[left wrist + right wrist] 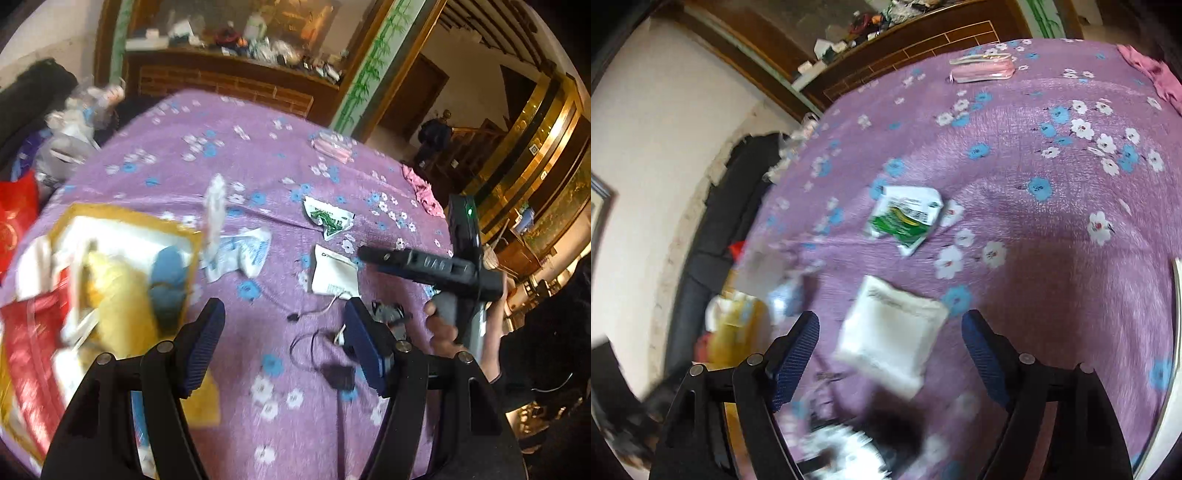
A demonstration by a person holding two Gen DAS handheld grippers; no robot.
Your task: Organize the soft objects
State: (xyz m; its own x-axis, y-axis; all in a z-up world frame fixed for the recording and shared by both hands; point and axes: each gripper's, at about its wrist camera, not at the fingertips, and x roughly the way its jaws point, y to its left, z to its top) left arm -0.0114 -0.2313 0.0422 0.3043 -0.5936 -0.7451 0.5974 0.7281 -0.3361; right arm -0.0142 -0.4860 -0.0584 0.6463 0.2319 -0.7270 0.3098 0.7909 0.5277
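Lying flat on the purple flowered tablecloth [1052,206], the white square soft pouch [892,339] is sitting just beyond the right gripper [892,363], whose jaws are hanging spread and empty. The left gripper [282,345] is likewise released, near the yellow-rimmed box [122,221]. Picking up seems next: lowering, then closing around the pouch.

Your work surface is a table under a purple floral cloth [258,155]. Lying directly on it you have: a green-and-white packet [905,218], a white pouch [892,336] nearer you, a pink pack [982,68] at the far edge, a pink cloth [424,190] at the right edge, crumpled blue-printed wrappers [240,254], thin black cables [314,343], and a yellow-rimmed box [122,258] on the left.
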